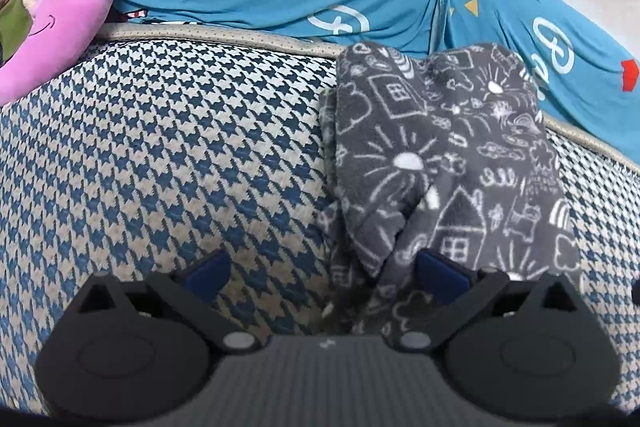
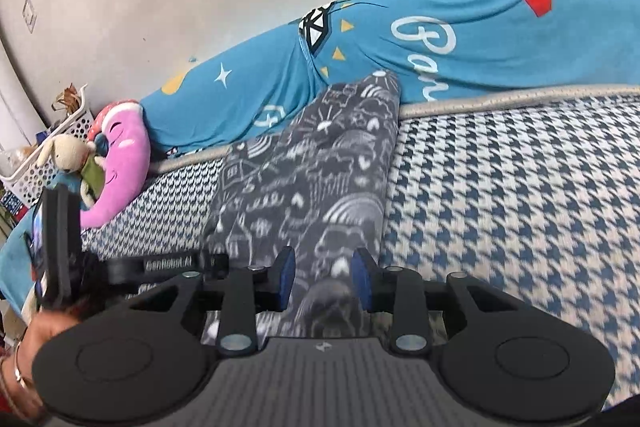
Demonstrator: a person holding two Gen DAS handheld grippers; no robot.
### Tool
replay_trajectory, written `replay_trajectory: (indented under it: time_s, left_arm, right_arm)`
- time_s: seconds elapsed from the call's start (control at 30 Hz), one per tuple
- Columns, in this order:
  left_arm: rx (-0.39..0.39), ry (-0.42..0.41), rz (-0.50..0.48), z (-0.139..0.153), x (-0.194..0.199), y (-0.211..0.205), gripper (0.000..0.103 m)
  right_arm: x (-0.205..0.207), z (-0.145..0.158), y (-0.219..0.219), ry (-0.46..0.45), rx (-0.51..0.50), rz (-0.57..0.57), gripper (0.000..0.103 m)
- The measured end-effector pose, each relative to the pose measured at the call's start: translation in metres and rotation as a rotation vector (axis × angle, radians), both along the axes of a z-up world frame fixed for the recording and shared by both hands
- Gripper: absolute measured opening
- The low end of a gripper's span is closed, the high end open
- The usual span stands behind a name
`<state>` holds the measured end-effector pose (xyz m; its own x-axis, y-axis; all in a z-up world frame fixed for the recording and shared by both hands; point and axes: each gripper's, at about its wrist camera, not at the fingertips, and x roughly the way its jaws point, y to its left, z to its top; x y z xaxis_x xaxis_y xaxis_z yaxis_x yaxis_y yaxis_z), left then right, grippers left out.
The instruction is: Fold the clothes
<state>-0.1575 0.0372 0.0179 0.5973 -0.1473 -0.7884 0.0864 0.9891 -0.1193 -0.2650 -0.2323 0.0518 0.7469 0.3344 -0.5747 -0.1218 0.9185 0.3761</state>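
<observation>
A dark grey fleece garment (image 1: pixel 440 155) printed with white doodles lies lengthwise on the houndstooth mattress (image 1: pixel 160 147). My left gripper (image 1: pixel 325 275) stands wide open at the garment's near end. Its right fingertip (image 1: pixel 442 277) touches the cloth edge and its left one rests over bare mattress. In the right wrist view the same garment (image 2: pixel 312 179) runs away from me toward the wall. My right gripper (image 2: pixel 324 279) has its blue pads drawn close around a raised fold of the garment's near end.
A blue printed bed cover (image 2: pixel 480 47) is heaped along the wall behind the garment. A pink plush (image 2: pixel 124 163) and a beige toy rabbit (image 2: pixel 68 151) lie at the far left by a white basket (image 2: pixel 24 171). A hand (image 2: pixel 44 327) holds the left tool.
</observation>
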Motion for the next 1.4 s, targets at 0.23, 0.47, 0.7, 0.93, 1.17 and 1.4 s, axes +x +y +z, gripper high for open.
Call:
replay_trajectory:
  time_s: [0.23,0.47,0.7,0.93,1.17,1.4]
  left_arm:
    - [0.052,0.037,-0.035,-0.011,0.002,-0.005,0.103]
    - [0.046,0.09,-0.039,-0.017,0.004,-0.003,0.103]
    - [0.061,0.089,-0.043,-0.017,-0.002,0.0,0.103]
    - [0.062,0.094,-0.054,-0.016,-0.005,0.001,0.103]
    - [0.034,0.06,-0.069,-0.009,-0.012,0.001,0.103]
    - [-0.008,0.068,-0.03,-0.006,-0.007,0.005,0.103]
  right_arm:
    - [0.038,-0.009,0.009,-0.023,-0.021,0.015,0.032]
    - [0.073,-0.011,0.021,-0.064,-0.048,0.051,0.032]
    - [0.093,-0.033,0.024,0.016,-0.099,0.082,0.031]
    - [0.085,-0.039,0.032,0.013,-0.236,0.143,0.028]
    - [0.078,-0.033,0.029,0.012,-0.243,0.164,0.029]
    - [0.088,-0.022,-0.014,-0.005,-0.019,0.043,0.039]
